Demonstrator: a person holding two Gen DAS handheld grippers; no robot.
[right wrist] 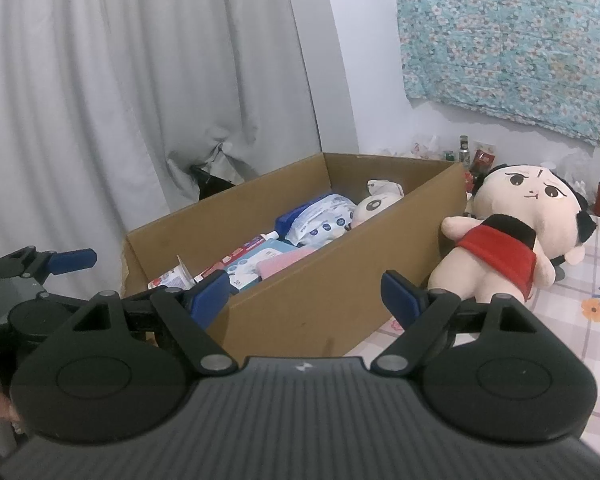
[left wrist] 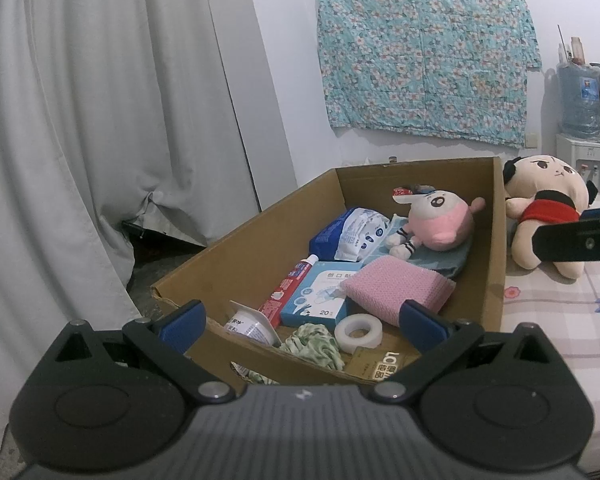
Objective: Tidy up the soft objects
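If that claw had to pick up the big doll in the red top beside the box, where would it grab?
Probably the red-clad waist of the doll, the narrowest part between the big head and plump legs. It lies on its side beside the cardboard box, so the open right gripper could come from above, fingers straddling the waist.

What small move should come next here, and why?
Probably ease the right tongs forward and right toward the big doll. It lies on the bed beside the box, not in it, while the pink toy is already inside. Both tongs are open and empty, and the right is nearer.
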